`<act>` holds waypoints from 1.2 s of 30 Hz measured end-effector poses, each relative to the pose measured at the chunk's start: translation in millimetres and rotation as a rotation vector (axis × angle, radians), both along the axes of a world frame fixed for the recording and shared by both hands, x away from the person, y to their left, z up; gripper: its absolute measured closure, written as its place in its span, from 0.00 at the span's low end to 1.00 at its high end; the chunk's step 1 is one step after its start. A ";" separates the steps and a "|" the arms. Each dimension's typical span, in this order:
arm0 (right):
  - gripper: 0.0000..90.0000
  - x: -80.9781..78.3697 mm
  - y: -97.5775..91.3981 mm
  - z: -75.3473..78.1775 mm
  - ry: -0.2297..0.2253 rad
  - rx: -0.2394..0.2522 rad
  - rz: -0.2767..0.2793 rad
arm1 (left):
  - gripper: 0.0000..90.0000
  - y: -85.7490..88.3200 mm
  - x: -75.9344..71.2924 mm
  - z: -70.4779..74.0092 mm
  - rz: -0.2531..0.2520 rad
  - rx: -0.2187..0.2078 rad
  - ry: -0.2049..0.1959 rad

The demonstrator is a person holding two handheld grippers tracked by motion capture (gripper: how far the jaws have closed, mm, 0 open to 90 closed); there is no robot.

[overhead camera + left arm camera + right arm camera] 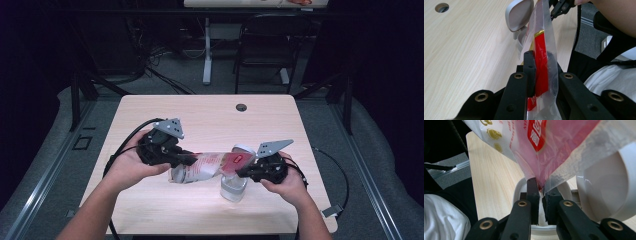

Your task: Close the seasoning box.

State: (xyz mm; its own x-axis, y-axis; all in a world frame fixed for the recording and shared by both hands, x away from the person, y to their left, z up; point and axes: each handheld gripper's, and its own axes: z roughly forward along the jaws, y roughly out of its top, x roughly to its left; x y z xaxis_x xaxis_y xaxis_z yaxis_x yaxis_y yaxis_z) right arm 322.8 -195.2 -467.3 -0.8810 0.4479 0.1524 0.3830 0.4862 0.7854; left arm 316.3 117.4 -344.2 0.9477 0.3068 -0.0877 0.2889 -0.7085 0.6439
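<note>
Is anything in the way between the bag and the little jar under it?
Nothing visible is. The bag hangs between the left gripper and the right gripper, just above the jar. The jar's lid is flipped open.

Our right gripper [540,195] pinches the lower edge of a clear plastic bag [554,147] with red print, above a white container [609,192] on the wooden table [494,185].
</note>
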 end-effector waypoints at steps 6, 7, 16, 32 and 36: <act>0.93 0.4 -0.3 0.0 0.000 0.001 -0.006 | 0.93 -0.5 1.1 0.6 -0.001 0.005 -0.001; 0.93 0.5 -0.3 -0.1 0.000 0.004 -0.009 | 0.93 -0.4 1.2 0.6 -0.003 0.005 -0.003; 0.93 1.2 -0.8 -0.7 0.003 0.014 -0.015 | 0.93 -0.5 1.4 0.6 -0.019 0.009 -0.009; 0.92 2.1 -1.8 -1.2 0.008 0.023 -0.015 | 0.93 -0.7 5.3 1.5 -0.026 0.009 0.000; 0.93 1.8 -1.8 -1.4 0.009 0.023 -0.017 | 0.93 -2.2 5.3 2.3 -0.022 0.007 0.004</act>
